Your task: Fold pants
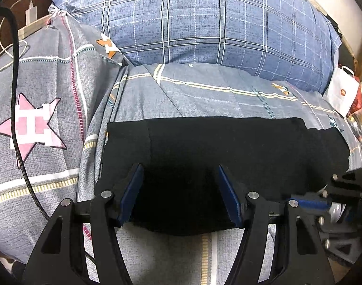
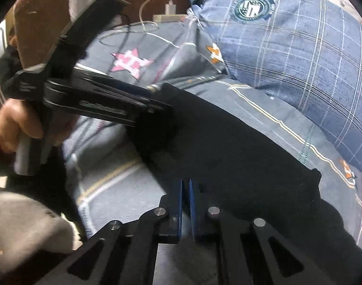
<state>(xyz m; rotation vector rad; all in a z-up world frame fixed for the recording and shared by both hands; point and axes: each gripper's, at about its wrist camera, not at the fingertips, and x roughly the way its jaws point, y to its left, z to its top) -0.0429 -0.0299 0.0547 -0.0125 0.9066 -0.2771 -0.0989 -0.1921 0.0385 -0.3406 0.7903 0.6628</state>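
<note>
Black pants (image 1: 228, 147) lie folded in a flat band across the grey patterned bed sheet (image 1: 50, 90). My left gripper (image 1: 180, 168) hovers open over their near left part, blue pads wide apart with only cloth below them. In the right wrist view the pants (image 2: 240, 147) run diagonally, and the left gripper (image 2: 164, 99) reaches in from the upper left, held by a hand (image 2: 12, 123). My right gripper (image 2: 185, 181) is shut at the pants' near edge, and I see no cloth between its pads. It shows blurred at the right edge of the left wrist view (image 1: 309, 203).
A blue plaid pillow (image 1: 204, 23) fills the far side of the bed. A white charger with its cable (image 1: 30, 14) lies at the far left, and a black cable (image 1: 14, 95) crosses the sheet. A white paper bag (image 1: 340, 92) stands at the right.
</note>
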